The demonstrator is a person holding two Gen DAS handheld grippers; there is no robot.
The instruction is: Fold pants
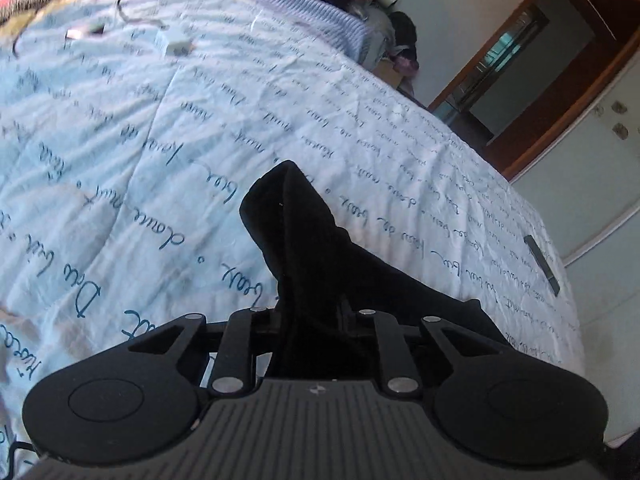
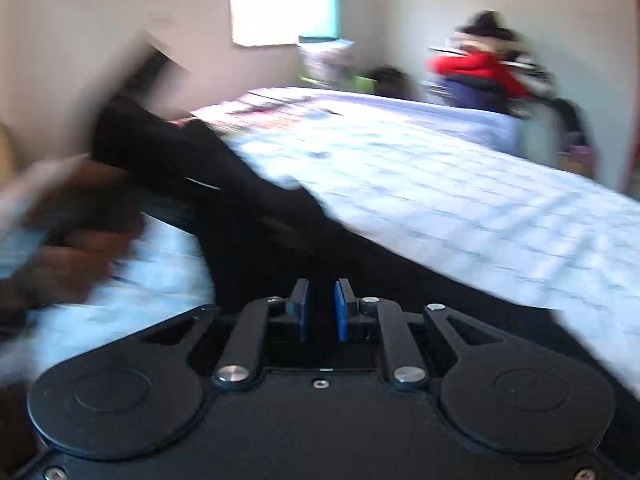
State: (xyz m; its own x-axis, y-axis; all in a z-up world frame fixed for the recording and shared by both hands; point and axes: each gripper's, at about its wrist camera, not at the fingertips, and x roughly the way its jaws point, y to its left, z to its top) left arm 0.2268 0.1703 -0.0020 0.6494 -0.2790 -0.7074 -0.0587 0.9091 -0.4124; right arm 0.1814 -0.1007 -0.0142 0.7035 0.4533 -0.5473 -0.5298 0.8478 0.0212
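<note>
Left wrist view: I am seeing the left gripper (image 1: 312, 320) pinching a bunch of the black pants (image 1: 304, 240). The fabric is filling the gap between the fingers and rising in a dark fold above the bed cover (image 1: 160, 140), a pale blue quilt with script printed on it. A small white box (image 1: 174, 43) is lying on the far part of the cover, and a dark flat bar (image 1: 542, 264) is resting near the right-hand edge. A wooden door frame (image 1: 560, 80) is showing beyond the bed.

Right wrist view, heavily blurred: the right gripper (image 2: 320, 310) is holding its blue pads (image 2: 342, 312) slightly apart, with nothing visible between them. The pants (image 2: 240, 208) are stretching from just ahead of it up to the left. A hand (image 2: 68, 232) is showing at the left, smeared. A red garment (image 2: 476, 66) is sitting on a pile past the bed.
</note>
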